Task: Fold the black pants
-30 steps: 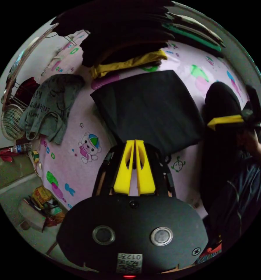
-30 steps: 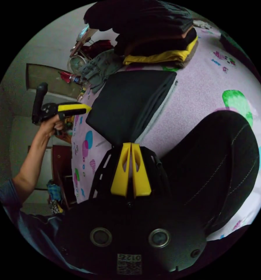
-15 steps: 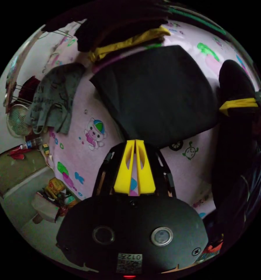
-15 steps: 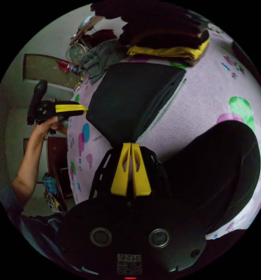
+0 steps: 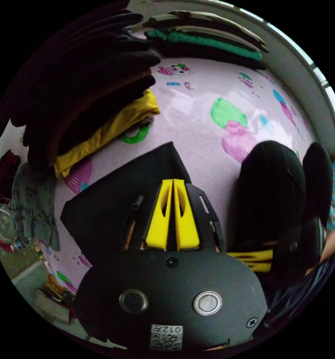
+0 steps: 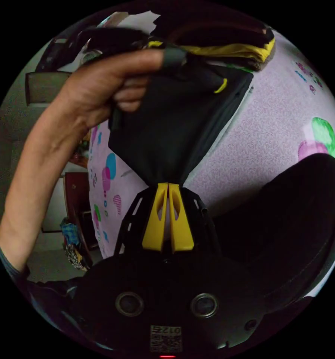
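The folded black pants [image 5: 107, 202] lie on the pink printed bedsheet [image 5: 201, 131]. My left gripper [image 5: 173, 181] hovers low over them with its yellow jaws shut and nothing seen between them. In the right gripper view the pants [image 6: 174, 127] narrow to a corner that runs into the tips of my right gripper [image 6: 168, 184], whose jaws are shut on it. A hand [image 6: 103, 86] holds the left gripper above the pants' far side. The right gripper's yellow jaws [image 5: 249, 260] show low at the right of the left gripper view.
A tall stack of folded dark and yellow clothes [image 5: 92, 108] stands just beyond the pants. A second stack with a green piece [image 5: 204, 37] lies by the wall. A person's dark-clad leg [image 5: 272, 194] rests on the sheet. A grey shirt [image 5: 32, 209] hangs near the bed's edge.
The left gripper has swung from beside the bed to right over the pants, so its hand now looms large in the right gripper view. The right gripper stays at the pants' corner.
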`<state>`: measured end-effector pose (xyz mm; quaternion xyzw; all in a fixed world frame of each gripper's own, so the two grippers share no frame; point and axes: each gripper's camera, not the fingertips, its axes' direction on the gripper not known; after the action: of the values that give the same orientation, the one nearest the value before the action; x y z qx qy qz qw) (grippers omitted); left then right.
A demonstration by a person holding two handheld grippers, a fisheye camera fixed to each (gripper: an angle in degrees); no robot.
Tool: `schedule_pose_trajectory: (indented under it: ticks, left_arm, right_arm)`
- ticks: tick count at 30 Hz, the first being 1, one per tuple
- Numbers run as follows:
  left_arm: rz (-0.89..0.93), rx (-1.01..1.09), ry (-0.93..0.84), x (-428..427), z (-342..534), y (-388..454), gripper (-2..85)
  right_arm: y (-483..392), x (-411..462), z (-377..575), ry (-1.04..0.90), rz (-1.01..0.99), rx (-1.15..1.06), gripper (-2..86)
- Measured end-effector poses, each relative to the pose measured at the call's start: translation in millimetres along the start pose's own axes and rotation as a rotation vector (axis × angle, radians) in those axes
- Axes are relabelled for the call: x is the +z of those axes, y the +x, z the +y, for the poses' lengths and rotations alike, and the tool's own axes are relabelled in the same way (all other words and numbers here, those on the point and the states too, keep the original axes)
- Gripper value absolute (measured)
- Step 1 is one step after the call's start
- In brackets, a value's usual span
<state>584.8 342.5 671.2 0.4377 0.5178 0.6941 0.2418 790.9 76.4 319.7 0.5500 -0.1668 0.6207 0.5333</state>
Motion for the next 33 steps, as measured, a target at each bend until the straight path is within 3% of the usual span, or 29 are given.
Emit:
schedule_pose_trajectory:
  ticks: [7,21,26,29,33]
  left_arm:
    - [-0.083,-0.029,-0.017,-1.0,-17.4,5.6,-0.1]
    - [-0.083,0.014,-0.015,-37.1,8.4,20.9,-0.1]
    - [-0.132,0.067,0.028,-54.3,25.2,31.0,0.0]
    - [-0.089,0.053,0.050,-68.5,35.5,26.5,0.2]
    - [-0.003,0.058,0.060,-108.5,45.0,20.2,0.6]
  right_arm:
    - [-24.7,1.3,19.5,-0.048,0.112,-0.073,-0.8]
    - [-69.0,-1.4,94.7,-0.044,0.275,-0.148,-0.8]
    - [-68.7,-6.5,125.8,-0.036,0.205,-0.078,-0.9]
    - [-54.9,-17.0,147.6,-0.028,0.039,-0.011,-0.9]
    - [-50.3,-59.1,204.8,0.186,-0.013,0.029,-0.9]
